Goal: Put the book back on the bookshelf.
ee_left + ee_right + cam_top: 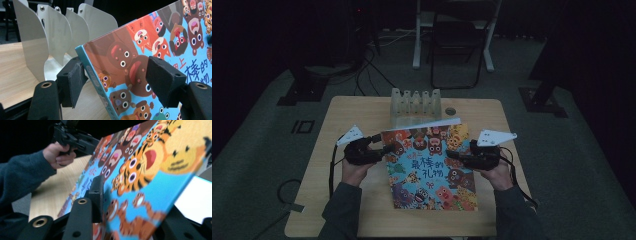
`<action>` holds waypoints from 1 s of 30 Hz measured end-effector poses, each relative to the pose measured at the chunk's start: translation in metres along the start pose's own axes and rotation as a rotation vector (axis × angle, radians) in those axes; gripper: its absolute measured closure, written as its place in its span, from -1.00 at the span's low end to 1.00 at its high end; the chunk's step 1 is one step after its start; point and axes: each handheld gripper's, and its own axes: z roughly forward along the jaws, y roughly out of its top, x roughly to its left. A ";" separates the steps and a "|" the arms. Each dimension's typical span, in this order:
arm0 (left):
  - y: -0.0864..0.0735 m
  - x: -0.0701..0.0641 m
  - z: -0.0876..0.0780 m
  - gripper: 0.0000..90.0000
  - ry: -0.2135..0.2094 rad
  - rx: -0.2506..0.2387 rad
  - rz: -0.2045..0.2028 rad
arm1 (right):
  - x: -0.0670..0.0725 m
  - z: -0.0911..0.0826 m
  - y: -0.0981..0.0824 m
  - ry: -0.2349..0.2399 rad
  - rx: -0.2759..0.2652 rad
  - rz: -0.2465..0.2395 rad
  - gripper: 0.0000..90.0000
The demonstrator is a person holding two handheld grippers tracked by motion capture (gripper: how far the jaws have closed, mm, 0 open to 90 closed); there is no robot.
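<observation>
A colourful picture book (429, 170) with cartoon animals on its cover is tilted up off the wooden table (357, 112), far edge raised. My right gripper (453, 155) is shut on the book's right edge; in the right gripper view one pad (98, 192) presses on the cover (150, 170) and the other jaw is under the book. My left gripper (384, 150) is at the book's spine side. In the left gripper view (116, 75) its jaws straddle the spine corner (87, 62), wide apart, with the slanted book (140, 50) between them and not clamped.
A pale book rack (414, 105) with several upright dividers (55, 32) stands just behind the book at the table's far edge. A small round disc (450, 111) lies beside it. A chair (457, 45) and stand legs are on the dark floor beyond.
</observation>
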 end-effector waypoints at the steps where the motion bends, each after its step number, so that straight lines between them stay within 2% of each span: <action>1: 0.000 0.000 0.000 -0.28 0.000 0.000 0.000 | 0.000 0.000 0.000 0.002 -0.006 0.001 0.46; 5: 0.001 -0.003 -0.004 -0.17 -0.007 -0.022 0.004 | -0.002 -0.002 -0.003 0.005 -0.010 0.008 0.45; 8: 0.005 -0.009 -0.006 -0.17 -0.003 -0.036 0.020 | -0.006 -0.004 -0.007 0.002 -0.014 0.022 0.42; 12: 0.013 -0.015 -0.011 -0.17 -0.016 -0.069 0.037 | -0.010 -0.008 -0.010 -0.006 -0.025 0.036 0.39; 15: 0.022 -0.021 -0.017 -0.17 -0.030 -0.088 0.066 | -0.013 -0.009 -0.013 -0.017 -0.030 0.048 0.35; 19: 0.025 -0.027 -0.019 -0.16 -0.029 -0.094 0.083 | -0.016 -0.010 -0.015 -0.026 -0.035 0.054 0.32; 22: 0.026 -0.030 -0.022 -0.09 -0.041 -0.111 0.089 | -0.018 -0.011 -0.019 -0.032 -0.037 0.065 0.29; 25: 0.027 -0.033 -0.022 -0.07 -0.033 -0.113 0.108 | -0.020 -0.011 -0.020 -0.035 -0.035 0.071 0.28; 26: 0.030 -0.037 -0.020 -0.07 -0.005 -0.105 0.125 | -0.021 -0.011 -0.021 -0.041 -0.035 0.077 0.26; 30: 0.034 -0.042 -0.022 -0.05 -0.011 -0.120 0.146 | -0.024 -0.009 -0.022 -0.066 -0.025 0.081 0.22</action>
